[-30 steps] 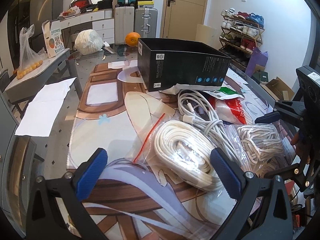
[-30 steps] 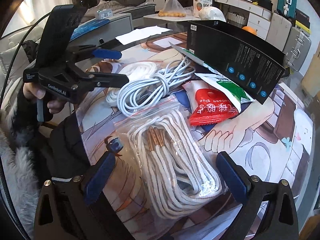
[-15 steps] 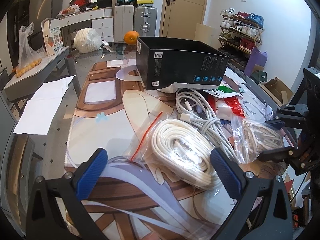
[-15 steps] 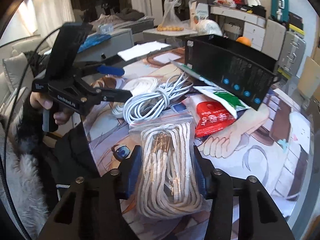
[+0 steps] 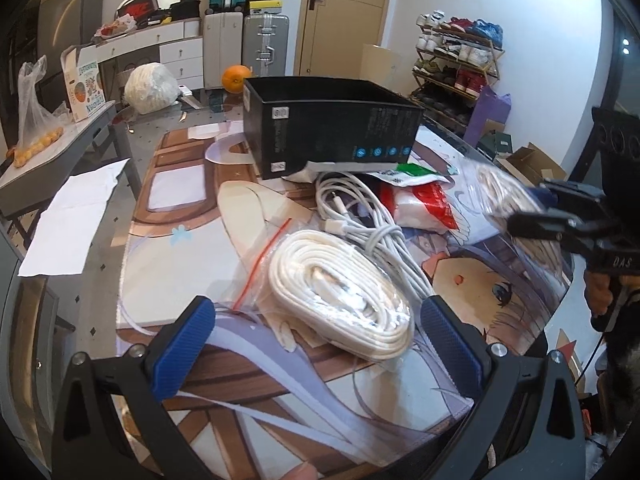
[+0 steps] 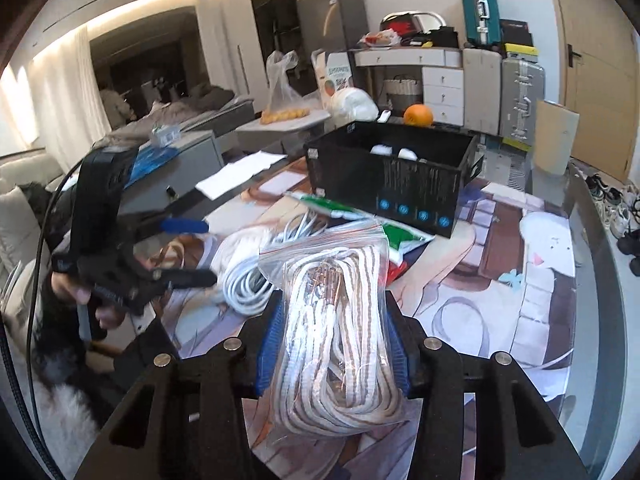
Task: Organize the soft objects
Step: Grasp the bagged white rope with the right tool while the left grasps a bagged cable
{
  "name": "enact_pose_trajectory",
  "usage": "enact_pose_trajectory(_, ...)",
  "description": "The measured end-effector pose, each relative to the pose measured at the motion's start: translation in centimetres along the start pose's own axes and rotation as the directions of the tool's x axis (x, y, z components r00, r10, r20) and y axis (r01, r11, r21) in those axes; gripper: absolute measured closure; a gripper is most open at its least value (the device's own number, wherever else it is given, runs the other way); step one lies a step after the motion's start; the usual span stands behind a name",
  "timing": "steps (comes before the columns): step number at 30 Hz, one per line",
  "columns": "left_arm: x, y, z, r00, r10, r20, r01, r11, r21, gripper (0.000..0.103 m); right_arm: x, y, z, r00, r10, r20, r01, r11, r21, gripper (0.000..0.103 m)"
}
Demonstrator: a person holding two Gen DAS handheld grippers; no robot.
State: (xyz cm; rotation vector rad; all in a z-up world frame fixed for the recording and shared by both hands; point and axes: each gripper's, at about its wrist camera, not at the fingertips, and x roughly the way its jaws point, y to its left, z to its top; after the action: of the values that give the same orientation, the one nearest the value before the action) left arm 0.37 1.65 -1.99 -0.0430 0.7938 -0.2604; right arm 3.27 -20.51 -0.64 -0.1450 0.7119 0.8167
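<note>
A glossy printed mat (image 5: pixel 192 208) covers the table. The rectangular black box (image 6: pixel 394 176) sits at twelve o'clock; only the right wrist view shows white items inside. The right gripper (image 6: pixel 332 344) clamps a bagged striped rope (image 6: pixel 340 320) clear of the mat. The left gripper (image 5: pixel 316 332) gapes wide, empty, around a bagged white cord coil (image 5: pixel 340 280).

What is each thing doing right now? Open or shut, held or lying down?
Right tool: shut on the striped rope bag.
Striped rope bag: held up off the table, zip closed.
Left tool: open, holding nothing.
White rope bag: lying on the mat.
Loose white cable: lying coiled on the mat.
Black box: open at the top.
</note>
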Motion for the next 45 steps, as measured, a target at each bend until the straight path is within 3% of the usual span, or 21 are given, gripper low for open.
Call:
enact_pose_trajectory(7,1.1,-0.7,-0.7,0.998,0.049,-0.048,-0.046,0.998,0.052,0.000,0.4,0.2,0.5,1.000,-0.004,0.015,0.004,1.000,0.010,0.057)
enact_pose_trajectory(14,-0.3,2.8,-1.1,0.991,0.124,-0.047,-0.126,0.992,-0.030,0.000,0.8,0.3,0.7,1.000,-0.002,0.022,0.001,1.000,0.015,0.056)
enact_pose_trajectory(19,0.5,3.4,0.0,0.996,0.082,-0.039,-0.086,0.989,-0.121,0.000,0.7,0.3,0.8,0.999,-0.009,0.037,0.009,1.000,0.023,0.056)
enact_pose_trajectory(22,1.6,2.8,0.8,0.993,0.114,-0.043,-0.119,0.986,-0.117,0.000,0.7,0.0,0.7,0.999,-0.026,0.039,0.025,0.999,0.032,0.056)
enact_pose_trajectory(35,2.5,2.5,1.9,0.992,0.118,-0.046,-0.123,0.984,-0.125,0.000,0.7,-1.7,0.4,0.995,-0.100,0.030,0.097,0.991,0.088,0.056)
enact_pose_trajectory(40,3.6,1.7,2.2,0.982,0.166,-0.095,-0.174,0.982,-0.075,0.000,1.1,-1.9,0.4,0.995,-0.100,0.017,0.098,0.991,0.089,0.056)
enact_pose_trajectory(42,3.8,1.6,2.3,0.978,0.181,-0.104,-0.188,0.980,-0.062,0.003,1.2,-1.8,0.3,0.995,-0.102,0.014,0.101,0.991,0.087,0.056)
enact_pose_trajectory(43,3.8,1.6,2.3,0.976,0.191,-0.104,-0.198,0.979,-0.059,0.010,1.3,-1.8,0.3,0.995,-0.100,0.012,0.099,0.991,0.087,0.056)
enact_pose_trajectory(44,3.8,1.6,2.3,0.975,0.199,-0.100,-0.205,0.977,-0.055,0.026,1.4,-1.8,0.3,0.995,-0.100,0.011,0.099,0.991,0.086,0.056)
enact_pose_trajectory(45,3.7,1.5,2.2,0.976,0.200,-0.086,-0.204,0.978,-0.044,0.034,1.4,-1.8,0.3,0.995,-0.103,0.011,0.101,0.991,0.085,0.056)
